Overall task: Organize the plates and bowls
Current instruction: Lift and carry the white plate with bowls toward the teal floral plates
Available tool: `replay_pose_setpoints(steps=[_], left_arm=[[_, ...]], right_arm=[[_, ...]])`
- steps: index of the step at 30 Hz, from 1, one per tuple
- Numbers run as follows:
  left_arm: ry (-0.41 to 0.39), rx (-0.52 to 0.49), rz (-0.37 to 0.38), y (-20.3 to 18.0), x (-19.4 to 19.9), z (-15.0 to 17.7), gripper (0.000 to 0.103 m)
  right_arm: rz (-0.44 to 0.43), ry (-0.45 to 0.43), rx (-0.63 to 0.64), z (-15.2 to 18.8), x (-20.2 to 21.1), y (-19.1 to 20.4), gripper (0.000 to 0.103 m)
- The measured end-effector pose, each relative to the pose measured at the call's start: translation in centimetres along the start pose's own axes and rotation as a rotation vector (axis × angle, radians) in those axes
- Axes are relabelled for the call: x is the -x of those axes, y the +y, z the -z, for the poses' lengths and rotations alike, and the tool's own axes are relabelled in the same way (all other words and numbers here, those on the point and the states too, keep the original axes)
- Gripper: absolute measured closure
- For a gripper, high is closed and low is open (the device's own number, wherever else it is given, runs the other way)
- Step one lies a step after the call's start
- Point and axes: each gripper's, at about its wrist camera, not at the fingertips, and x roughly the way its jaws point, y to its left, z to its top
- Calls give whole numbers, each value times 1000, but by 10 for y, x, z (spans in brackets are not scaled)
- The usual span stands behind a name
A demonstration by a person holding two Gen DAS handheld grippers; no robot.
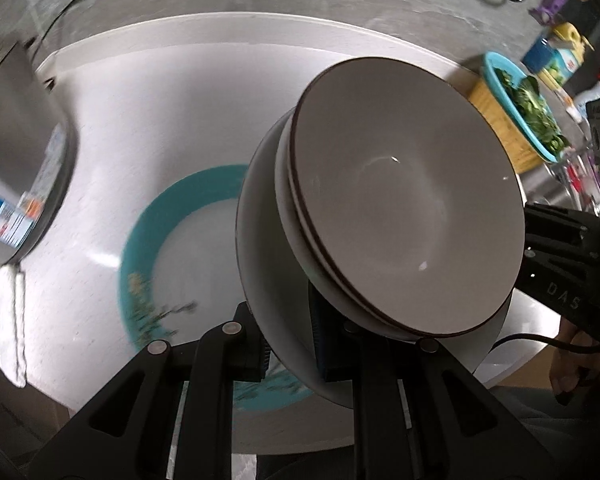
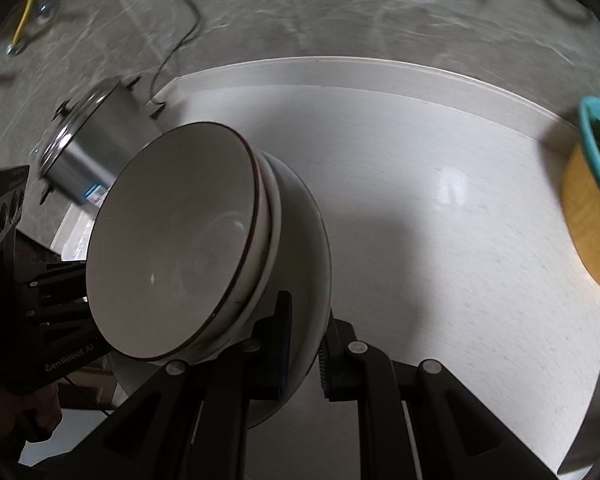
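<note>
So both grippers are clamped on the same plate from opposite sides. The left gripper point(image 1: 290, 354) has its jaws nearly closed on the rim of a big grey plate point(image 1: 260, 248), and the right gripper point(image 2: 304, 354) is pinching the far rim of that same plate point(image 2: 312, 280) just as tightly. Sitting on the plate are two stacked bowls point(image 1: 412, 200), grey-white with a thin dark line round each rim, one nested inside the other. In the right wrist view you get the same bowls point(image 2: 172, 248) from the other side.

The whole pile is up off the white counter point(image 1: 140, 140), held between the two grippers and tipped rather than flat. From the left camera the bowls' open side faces the lens, and you can see the other gripper's black body point(image 1: 560, 264) behind them with a hand point(image 1: 580, 368) gripping its handle.

Down on the counter, right under the lifted stack, lies a plate with a teal rim point(image 1: 140, 248) and some leafy pattern along the edge. It's a bit blurry, so I can't make out the details.

Other stuff around: a steel pot point(image 2: 88, 140) with a lid off to the left side, a teal bowl of greens point(image 1: 528, 108) sitting on a wooden board point(image 1: 496, 120) on the right, and a white cloth point(image 1: 4, 320) hanging at the counter's near left edge. Grey marbled wall behind it all.
</note>
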Motion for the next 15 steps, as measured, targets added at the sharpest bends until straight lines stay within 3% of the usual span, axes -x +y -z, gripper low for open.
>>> replay_pose_setpoints(steps=[8,15], left_arm=[[21,62,-27,61,3,25,89],[43,72,-25,92,-9,31,89]], right_arm=[[-37,41,55,-10,-27,38,89],[-42,78,61,-9,-52,53,89]])
